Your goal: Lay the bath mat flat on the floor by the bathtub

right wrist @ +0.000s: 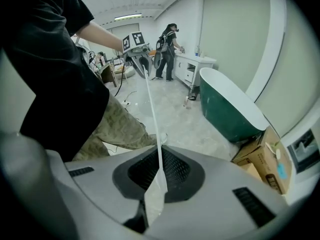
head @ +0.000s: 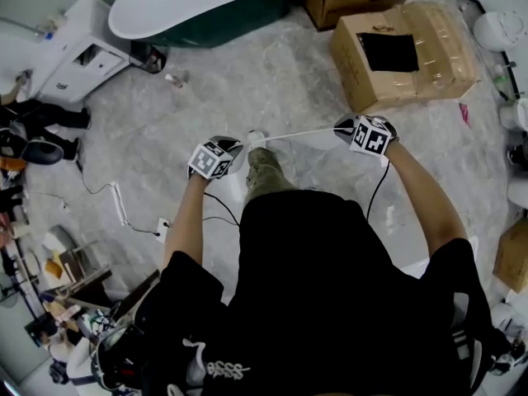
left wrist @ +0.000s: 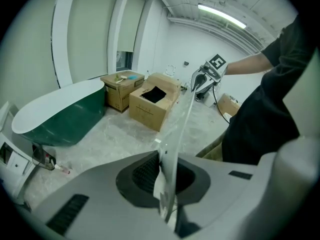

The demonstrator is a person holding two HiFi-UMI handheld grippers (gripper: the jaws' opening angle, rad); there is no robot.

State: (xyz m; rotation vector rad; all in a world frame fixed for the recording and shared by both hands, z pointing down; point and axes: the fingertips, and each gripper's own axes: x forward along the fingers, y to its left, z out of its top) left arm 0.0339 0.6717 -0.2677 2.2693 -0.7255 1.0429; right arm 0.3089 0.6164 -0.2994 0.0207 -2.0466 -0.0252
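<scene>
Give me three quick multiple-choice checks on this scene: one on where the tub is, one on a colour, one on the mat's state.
1. In the head view, the bathtub lies:
A. ahead, to the left
B. behind the person
C. at the far right

2. The tub's outer wall is:
A. pink
B. dark green
C. yellow

3. The bath mat is:
A. lying flat by the tub
B. draped inside the tub
C. stretched in the air between both grippers

Answers:
1 A: it fills the top left of the head view.
2 B: green shows below the white rim.
3 C: the left gripper and the right gripper are each shut on an edge.
</scene>
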